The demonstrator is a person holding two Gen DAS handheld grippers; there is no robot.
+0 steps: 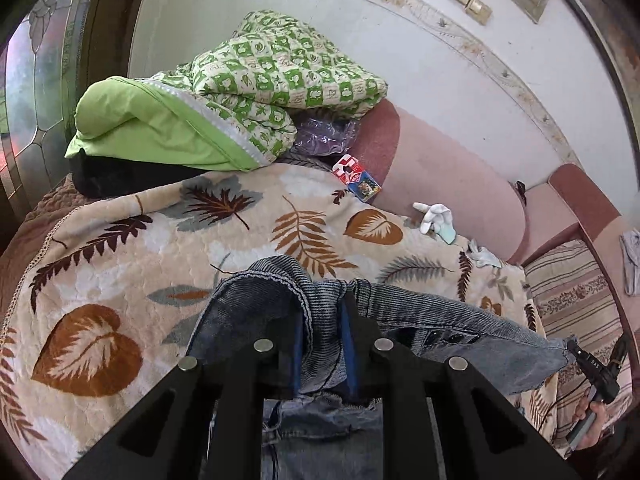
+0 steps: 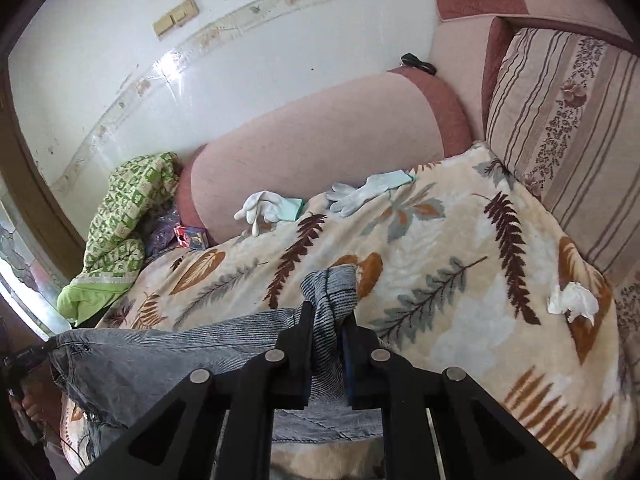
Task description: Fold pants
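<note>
Left hand-held gripper point(image 1: 322, 300) clamps pants point(image 1: 440, 320); right hand-held gripper point(image 1: 594, 364) reads "DAS".

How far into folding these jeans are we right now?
Early. Done: both ends are gripped, the left hand-held gripper and the right hand-held gripper each shut on the jeans. In hand: the denim hangs stretched between them above the leaf blanket. Left: no fold shows yet.

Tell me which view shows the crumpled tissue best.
The right wrist view. The tissue lies there in full sight on the leaf-print blanket, right of the right gripper, whose jaws are shut on the jeans. The left wrist view does not show it at all.
</note>
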